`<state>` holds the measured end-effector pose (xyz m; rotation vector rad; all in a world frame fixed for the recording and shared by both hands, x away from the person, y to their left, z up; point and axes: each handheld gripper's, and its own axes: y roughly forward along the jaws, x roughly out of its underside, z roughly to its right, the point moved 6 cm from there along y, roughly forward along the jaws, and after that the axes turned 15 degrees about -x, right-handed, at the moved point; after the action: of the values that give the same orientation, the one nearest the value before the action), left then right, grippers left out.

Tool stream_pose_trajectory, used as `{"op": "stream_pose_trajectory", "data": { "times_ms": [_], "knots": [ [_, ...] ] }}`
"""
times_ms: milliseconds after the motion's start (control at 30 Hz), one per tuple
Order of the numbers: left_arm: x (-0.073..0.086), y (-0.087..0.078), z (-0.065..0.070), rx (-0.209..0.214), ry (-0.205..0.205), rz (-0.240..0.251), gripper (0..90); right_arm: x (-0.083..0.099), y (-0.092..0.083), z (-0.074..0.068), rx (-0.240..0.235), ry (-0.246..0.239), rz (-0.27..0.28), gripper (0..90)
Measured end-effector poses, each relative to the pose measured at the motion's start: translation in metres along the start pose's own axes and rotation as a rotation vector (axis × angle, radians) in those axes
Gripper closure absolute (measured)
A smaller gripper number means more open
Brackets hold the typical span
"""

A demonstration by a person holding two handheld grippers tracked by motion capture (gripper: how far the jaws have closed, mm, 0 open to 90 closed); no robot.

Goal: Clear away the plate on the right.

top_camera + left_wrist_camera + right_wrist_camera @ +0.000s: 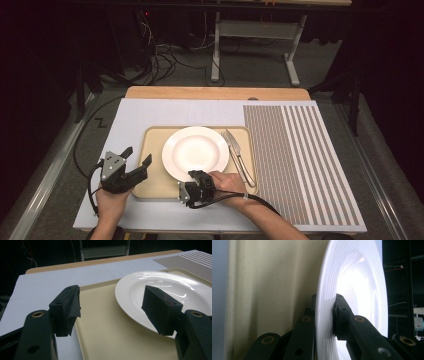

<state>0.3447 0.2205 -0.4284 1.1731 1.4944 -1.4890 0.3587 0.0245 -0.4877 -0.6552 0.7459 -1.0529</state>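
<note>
A white plate (195, 151) lies on a beige tray (152, 180) in the middle of the table. My right gripper (194, 175) is at the plate's near edge, turned on its side, and is shut on the rim. In the right gripper view, one jaw lies under the plate (352, 290) and the other presses on its upper face, with the gripper (325, 303) clamped across the rim. My left gripper (138, 156) hovers open over the tray's left edge. In the left gripper view, its pads (68, 306) hold nothing, and the plate (172, 282) lies ahead to the right.
Metal cutlery (238, 155) lies on the tray to the right of the plate. A striped mat (300, 160) covers the right part of the white board (150, 112). A wooden table edge (215, 93) runs along the back, with cables and a metal stand on the floor beyond.
</note>
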Motion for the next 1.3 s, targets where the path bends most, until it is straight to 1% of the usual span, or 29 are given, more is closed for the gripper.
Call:
{"op": "stream_pose_trajectory", "data": {
  "times_ms": [67,100,200,300,400,533,567,667,800,933,1133,1200,1233,1267,1300],
  "knots": [
    [0.000,0.000,0.000,0.001,0.000,0.000,31.5,0.000,0.000,0.000,-0.007,0.003,0.001,81.7],
    [0.000,0.000,0.001,0.000,0.000,0.000,31.5,0.001,0.001,0.001,0.000,-0.002,-0.001,81.6],
    [0.000,0.000,0.001,0.000,-0.001,0.000,31.5,0.002,0.003,0.001,-0.004,0.007,-0.009,81.3],
    [0.000,0.000,0.001,0.001,0.001,-0.001,31.5,0.002,0.003,0.002,-0.012,0.007,-0.004,81.1],
    [0.000,0.001,0.001,0.002,0.002,-0.002,31.5,0.003,0.003,0.003,-0.007,0.011,-0.007,80.8],
    [0.000,0.001,0.000,0.001,0.000,-0.003,31.4,0.003,0.002,0.004,-0.023,0.024,-0.003,80.1],
    [0.000,0.001,0.000,0.000,-0.001,-0.004,31.4,0.003,0.002,0.004,-0.029,0.033,0.003,79.9],
    [0.000,0.001,0.000,0.001,-0.001,-0.004,31.3,0.004,0.001,0.004,-0.035,0.034,0.000,79.3],
    [0.000,0.001,0.000,0.000,-0.001,-0.003,31.3,0.004,0.000,0.004,-0.034,0.038,0.005,76.4],
    [0.000,0.001,0.000,0.000,0.000,-0.002,31.3,0.004,-0.002,0.004,-0.037,0.055,0.009,70.7],
    [0.000,0.000,0.000,-0.001,-0.002,-0.002,31.3,0.006,-0.006,0.003,-0.043,0.073,0.012,66.2],
    [0.000,0.000,0.000,-0.001,-0.001,-0.002,31.3,0.007,-0.006,0.004,-0.034,0.065,0.020,64.9],
    [0.000,0.000,0.000,-0.001,-0.001,-0.002,31.3,0.008,-0.007,0.003,-0.034,0.078,0.015,64.2],
    [0.000,0.000,0.000,-0.001,-0.001,-0.002,31.3,0.009,-0.008,0.003,-0.032,0.082,0.011,63.7],
    [0.000,0.001,0.000,-0.002,-0.002,-0.003,31.3,0.010,-0.008,0.003,-0.027,0.073,0.018,63.2]
  ]
}}
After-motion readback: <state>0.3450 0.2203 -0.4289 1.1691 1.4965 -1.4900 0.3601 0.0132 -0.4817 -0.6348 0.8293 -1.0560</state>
